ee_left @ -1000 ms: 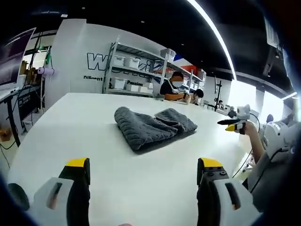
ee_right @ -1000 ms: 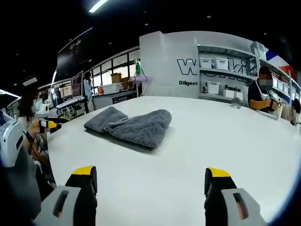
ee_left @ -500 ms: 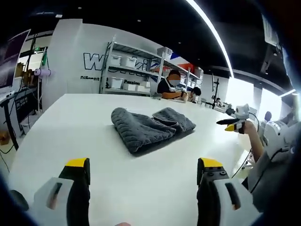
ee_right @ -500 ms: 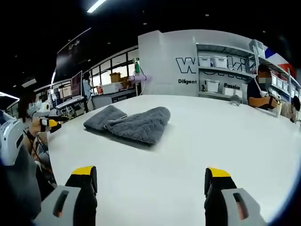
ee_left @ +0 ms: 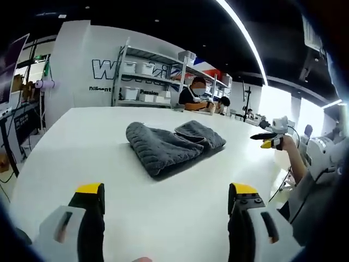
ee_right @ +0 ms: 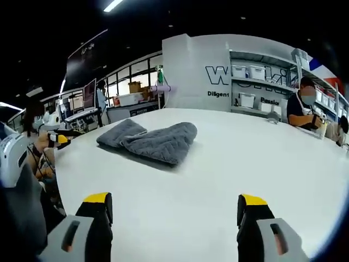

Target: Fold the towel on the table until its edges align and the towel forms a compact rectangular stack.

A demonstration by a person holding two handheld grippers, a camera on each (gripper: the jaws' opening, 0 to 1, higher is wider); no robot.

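A broad white table [ee_left: 65, 147] carries a rumpled grey towel [ee_left: 166, 143], bunched and roughly folded, lying well in from the table's edges, while the left gripper [ee_left: 165, 197] and right gripper [ee_right: 175, 207] hover over the near edge, jaws spread wide and empty.

The grey towel [ee_left: 168, 145] lies ahead of my claws on the white table [ee_left: 82, 142], well apart from them. It is thick and ribbed, loosely bunched into two humps, one larger, one smaller, its edges not aligned [ee_right: 148, 142]
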